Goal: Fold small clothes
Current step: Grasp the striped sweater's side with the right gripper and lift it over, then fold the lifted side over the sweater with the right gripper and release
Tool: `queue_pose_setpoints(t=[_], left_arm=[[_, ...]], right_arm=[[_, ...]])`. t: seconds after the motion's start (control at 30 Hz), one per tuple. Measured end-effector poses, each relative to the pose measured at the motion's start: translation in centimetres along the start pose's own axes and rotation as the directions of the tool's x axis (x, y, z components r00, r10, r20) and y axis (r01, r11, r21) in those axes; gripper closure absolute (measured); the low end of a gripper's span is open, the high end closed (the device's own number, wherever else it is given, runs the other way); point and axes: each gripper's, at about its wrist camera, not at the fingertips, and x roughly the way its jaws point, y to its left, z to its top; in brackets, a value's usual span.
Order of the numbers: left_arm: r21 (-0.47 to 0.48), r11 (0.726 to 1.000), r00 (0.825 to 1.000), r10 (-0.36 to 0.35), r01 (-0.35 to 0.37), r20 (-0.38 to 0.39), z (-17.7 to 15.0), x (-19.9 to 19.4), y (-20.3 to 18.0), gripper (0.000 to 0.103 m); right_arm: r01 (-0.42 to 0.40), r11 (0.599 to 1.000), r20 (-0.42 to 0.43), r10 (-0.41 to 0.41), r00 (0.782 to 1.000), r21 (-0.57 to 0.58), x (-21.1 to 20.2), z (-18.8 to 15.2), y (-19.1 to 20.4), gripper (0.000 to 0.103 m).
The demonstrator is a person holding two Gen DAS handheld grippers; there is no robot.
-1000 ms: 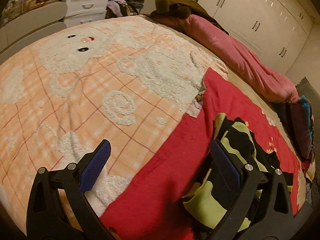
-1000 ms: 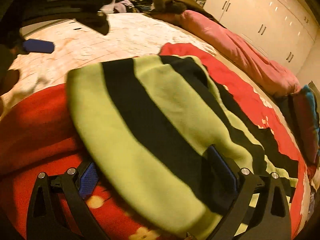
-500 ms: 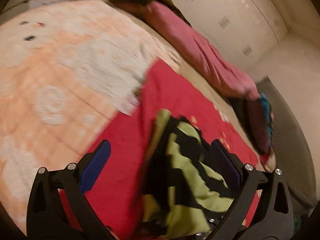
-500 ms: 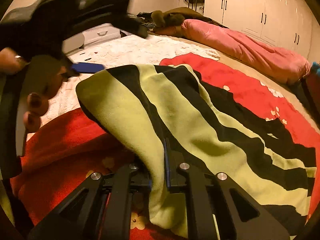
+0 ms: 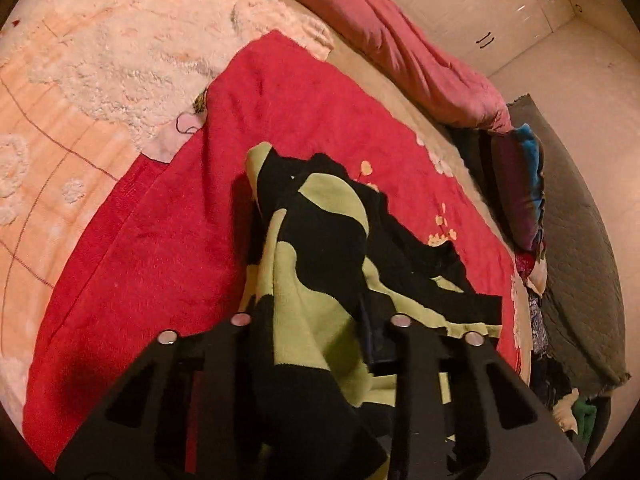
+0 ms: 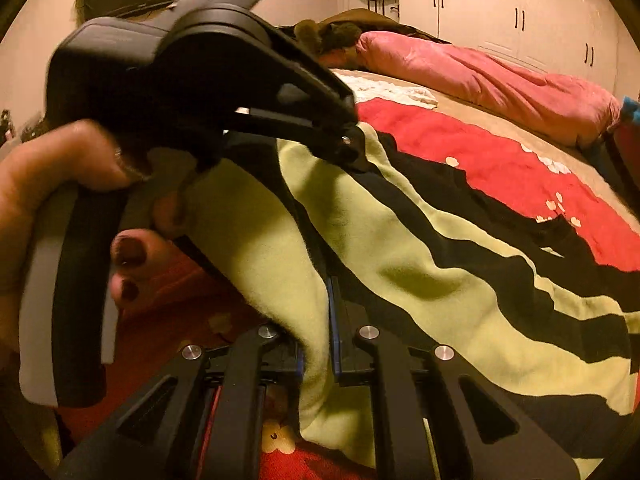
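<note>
A small garment [image 5: 332, 232] with lime-green and black stripes lies rumpled on a red blanket [image 5: 160, 240] on the bed. My left gripper [image 5: 316, 312] points down at its near end. Its jaws are closing, and a thick bunch of the cloth fills the gap between them. The right wrist view shows my right gripper [image 6: 316, 320] shut on a green edge of the same garment [image 6: 440, 280], which is raised off the red blanket [image 6: 480, 160]. The left gripper [image 6: 348, 148] comes in from the upper left there, held by a person's hand [image 6: 60, 168], with its tips on the cloth.
A peach fleecy blanket [image 5: 80, 60] covers the bed to the left of the red one. A pink quilt [image 5: 400, 52] lies along the far side before white wardrobes [image 5: 500, 12]. Heaped clothes [image 5: 520, 200] and a grey mat [image 5: 580, 260] are off the right edge.
My left gripper swung right from the peach blanket to over the striped garment and its jaws came together around the cloth. My right gripper closed on the garment's edge and lifted it slightly.
</note>
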Motion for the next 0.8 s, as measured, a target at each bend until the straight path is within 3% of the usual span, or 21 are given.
queue_pose_setpoints(t=[0.4, 0.8], left_arm=[[0.087, 0.996, 0.996, -0.042, 0.036, 0.075, -1.2, -3.3, -6.8, 0.088], [0.218, 0.975, 0.998, -0.052, 0.041, 0.043, -4.3, -2.3, -16.3, 0.088]], right_arm=[[0.011, 0.998, 0.097, -0.017, 0.995, 0.055, -5.9, -0.9, -2.8, 0.095], [0.033, 0.971, 0.145, -0.069, 0.987, 0.237, -12.9, -4.7, -9.0, 0.095]])
